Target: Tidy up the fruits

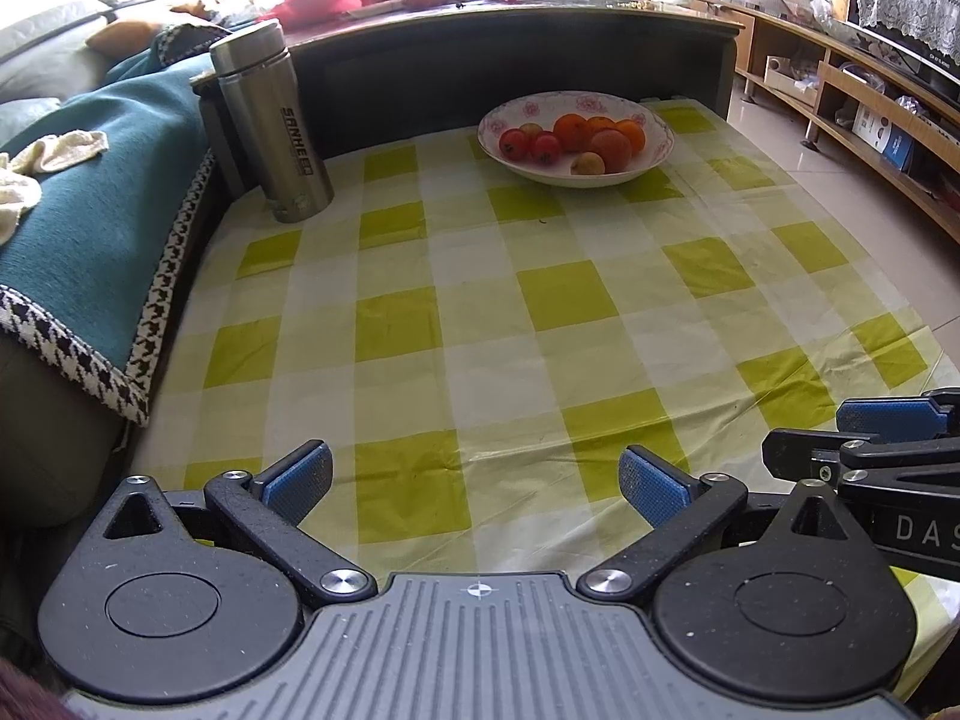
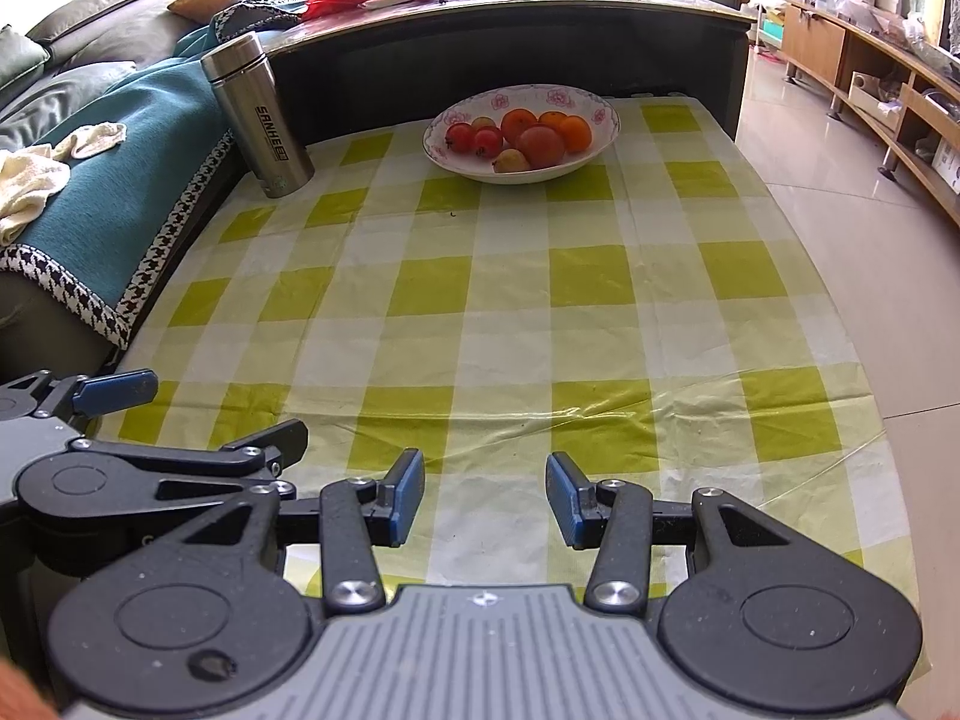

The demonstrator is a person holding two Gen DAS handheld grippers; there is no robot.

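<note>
Hovering low over the near end of a green-and-white checked tablecloth point(image 1: 480, 300), the left gripper point(image 1: 475, 487) has its blue-padded fingers spread wide with nothing between them; the right gripper point(image 2: 485, 499) sits just beside it, fingers also parted and empty, though less widely; each tool shows at the edge of the other's view, the right one at the left camera's right margin, the left one at the right camera's left margin; well ahead of both, at the far end of the cloth, stands a white bowl point(image 1: 651, 153) with pink flower prints on its rim; the fruits point(image 1: 573, 141) lie heaped inside it, several orange ones toward the back and right, small red ones on the left, a pale yellowish one at the front; ahead and to the left of the grippers, near the cloth's left edge, a steel flask point(image 1: 273, 123) stands upright, well apart from the bowl; further left a teal blanket point(image 1: 102, 228) with a houndstooth border drapes a sofa; beyond the bowl rises a dark table point(image 1: 510, 42), more orange and red fruit scattered on its top.
</note>
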